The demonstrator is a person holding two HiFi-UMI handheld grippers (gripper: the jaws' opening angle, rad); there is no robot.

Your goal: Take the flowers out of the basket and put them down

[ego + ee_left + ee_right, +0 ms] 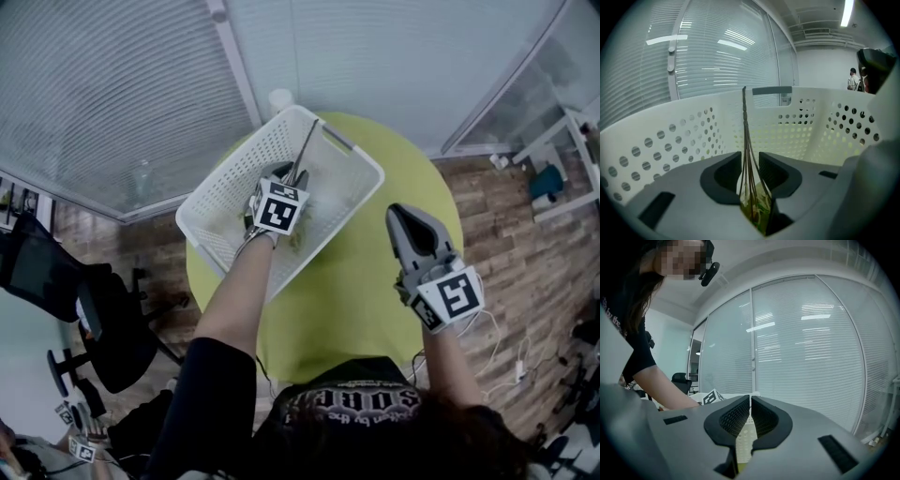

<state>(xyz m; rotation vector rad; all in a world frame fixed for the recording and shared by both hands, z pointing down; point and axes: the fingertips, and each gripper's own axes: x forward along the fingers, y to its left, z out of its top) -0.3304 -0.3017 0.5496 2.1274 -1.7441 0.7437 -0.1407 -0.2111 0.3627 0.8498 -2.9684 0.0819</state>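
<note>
Here the left hand-held gripper (750,163) is down inside the white perforated basket (225,202), which stands on the round green worktop (375,300) near its far edge. Its jaws are closed on the flowers (746,136), with the thin brown stems standing up between the two pads and the green part bunched low behind them. In the head view one long stem (306,148) leans up out of the basket toward the far rim. The flowers are inside the basket. The right hand-held gripper (750,404) is held level above the worktop's right side, well apart from the basket. Its jaws are drawn together with only a slit between them, and nothing is in them.
</note>
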